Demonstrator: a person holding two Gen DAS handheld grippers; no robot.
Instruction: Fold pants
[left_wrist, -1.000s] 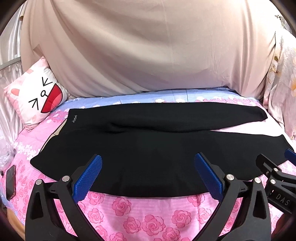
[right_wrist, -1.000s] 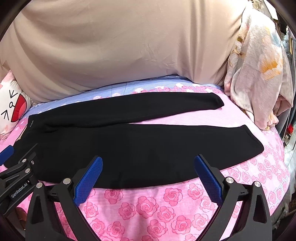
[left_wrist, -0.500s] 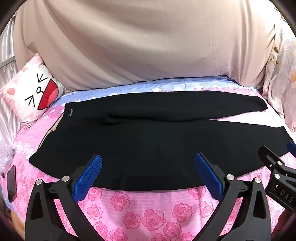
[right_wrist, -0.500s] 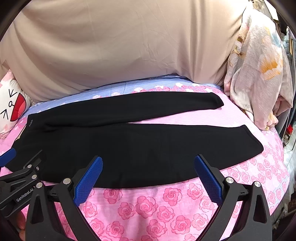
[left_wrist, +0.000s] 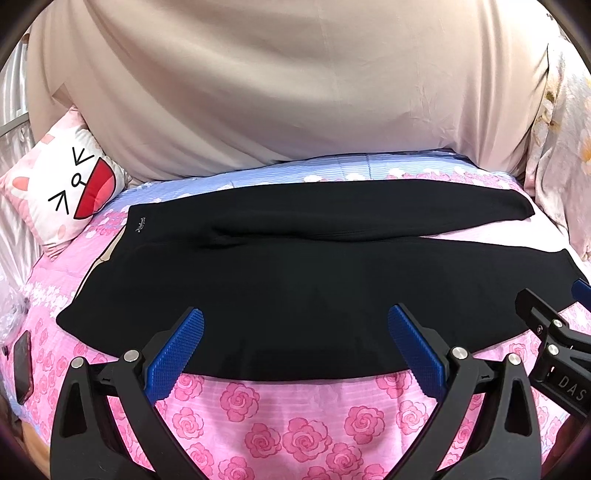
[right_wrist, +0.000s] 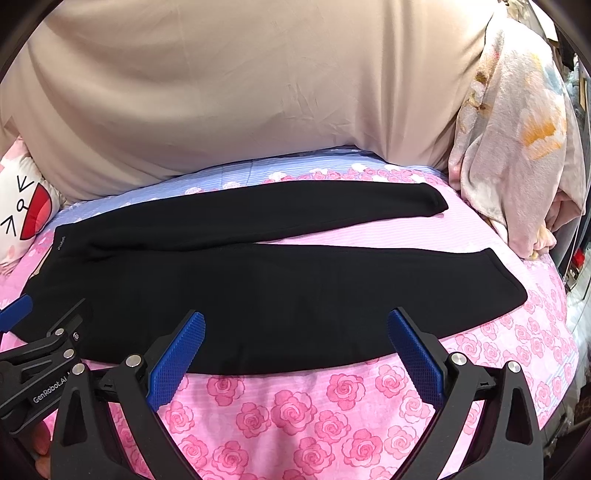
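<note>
Pants: black pants (left_wrist: 314, 291) lie flat across the pink rose-print bedspread (left_wrist: 280, 417), waistband at the left, both legs running right.
Far leg: angled away toward the back, cuff (right_wrist: 432, 201) ending short of the floral blanket (right_wrist: 517, 155); a wedge of bare bedspread separates the two legs on the right.
Near leg: broad, its near edge (right_wrist: 295, 365) curving just beyond both sets of fingertips (no contact visible).
Near cuff: (right_wrist: 509, 284) sits near the bed's right side, with bedspread showing past it.
Waistband: small white logo (left_wrist: 140, 224) at the far left corner; cartoon-face pillow (left_wrist: 62, 192) close beside it.
Left gripper: (left_wrist: 295, 347) jaws spread wide, nothing between the blue pads, hovering over the near edge toward the waist half.
Right gripper: (right_wrist: 295, 347) jaws equally wide apart, empty, over the near edge toward the cuff half.
Open room: a strip of bare bedspread lies in front of the near edge; beige sheet (left_wrist: 295, 92) closes off the back.
Left margin: a dark phone (left_wrist: 23, 363) lies on the bedspread, well apart from the pants.
</note>
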